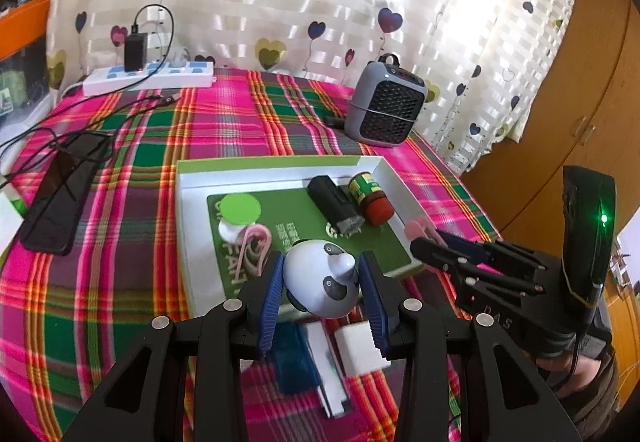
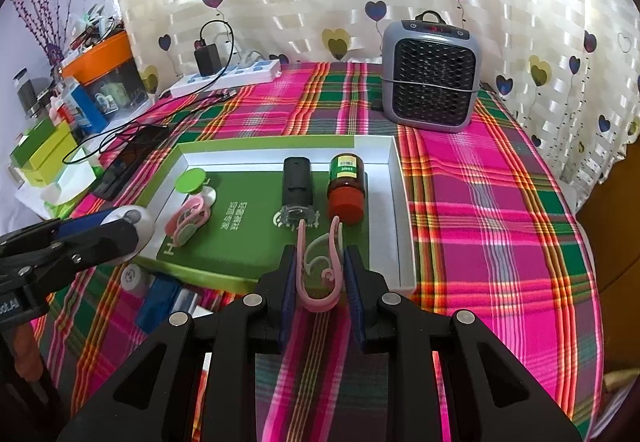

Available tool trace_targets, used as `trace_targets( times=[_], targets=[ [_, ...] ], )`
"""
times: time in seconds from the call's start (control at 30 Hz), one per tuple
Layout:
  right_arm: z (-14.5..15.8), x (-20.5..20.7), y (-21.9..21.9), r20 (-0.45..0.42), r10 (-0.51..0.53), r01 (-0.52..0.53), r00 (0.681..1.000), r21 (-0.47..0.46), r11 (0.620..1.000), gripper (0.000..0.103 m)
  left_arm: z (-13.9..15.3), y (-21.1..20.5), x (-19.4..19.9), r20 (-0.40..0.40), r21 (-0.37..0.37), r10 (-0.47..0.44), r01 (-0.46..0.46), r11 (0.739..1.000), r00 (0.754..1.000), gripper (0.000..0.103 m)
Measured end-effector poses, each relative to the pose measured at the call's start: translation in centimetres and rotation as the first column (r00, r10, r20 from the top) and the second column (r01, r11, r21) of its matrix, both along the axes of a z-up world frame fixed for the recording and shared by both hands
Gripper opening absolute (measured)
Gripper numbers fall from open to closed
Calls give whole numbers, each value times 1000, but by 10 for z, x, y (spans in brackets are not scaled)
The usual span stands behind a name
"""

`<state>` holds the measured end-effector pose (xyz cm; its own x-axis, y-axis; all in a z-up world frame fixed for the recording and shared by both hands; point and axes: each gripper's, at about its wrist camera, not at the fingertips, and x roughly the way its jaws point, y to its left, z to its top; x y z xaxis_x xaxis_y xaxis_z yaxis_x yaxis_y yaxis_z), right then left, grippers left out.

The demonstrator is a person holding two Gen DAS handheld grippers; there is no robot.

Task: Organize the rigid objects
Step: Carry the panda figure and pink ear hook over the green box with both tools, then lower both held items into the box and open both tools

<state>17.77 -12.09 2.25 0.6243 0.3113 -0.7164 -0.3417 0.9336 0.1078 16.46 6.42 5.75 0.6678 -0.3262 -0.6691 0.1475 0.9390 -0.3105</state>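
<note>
A white and green box lid (image 1: 192,178) (image 2: 394,178) lies on the plaid cloth. In it are a black cylinder (image 1: 334,204) (image 2: 297,182), a red-capped bottle (image 1: 370,196) (image 2: 346,186), a green-lidded white jar (image 1: 239,211) (image 2: 193,180) and a pink clip (image 1: 253,248) (image 2: 188,218). My left gripper (image 1: 322,292) is shut on a white panda figure (image 1: 320,282) (image 2: 132,220) above the box's near edge. My right gripper (image 2: 320,276) is shut on a second pink clip (image 2: 320,266) (image 1: 418,230) at the box's near right corner.
A grey heater (image 1: 386,106) (image 2: 430,76) stands at the back right. A power strip (image 1: 152,76) (image 2: 228,76) with cables sits at the back left, a black phone (image 1: 60,190) on the left. A blue item (image 1: 294,358) (image 2: 158,302) and white blocks (image 1: 360,350) lie near the front edge.
</note>
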Motion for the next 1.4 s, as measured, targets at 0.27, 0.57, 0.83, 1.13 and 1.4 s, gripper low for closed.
trace_targets(
  times=[0.27,0.57,0.83,1.13,1.4],
  targets=[
    [-5,17,4,-43,41,-41,998,4,999,24,-5,-4,29,-28,5,-4,4,1000,1000,37],
    [-12,31,8,-71,75,-77,995,-22,997,24,-16,-9,55,-67,27,-2,4,1000,998,37],
    [-23,45,9,-101,72,-79,992,-65,995,24,-25,-15,73,-89,57,0,5,998,996,37],
    [-31,54,5,-116,63,-71,991,-67,995,24,-38,-21,87,-122,85,3,8,996,993,37],
    [-32,54,9,-91,55,-65,994,-111,992,24,-46,-28,95,-135,127,13,5,992,991,37]
  ],
)
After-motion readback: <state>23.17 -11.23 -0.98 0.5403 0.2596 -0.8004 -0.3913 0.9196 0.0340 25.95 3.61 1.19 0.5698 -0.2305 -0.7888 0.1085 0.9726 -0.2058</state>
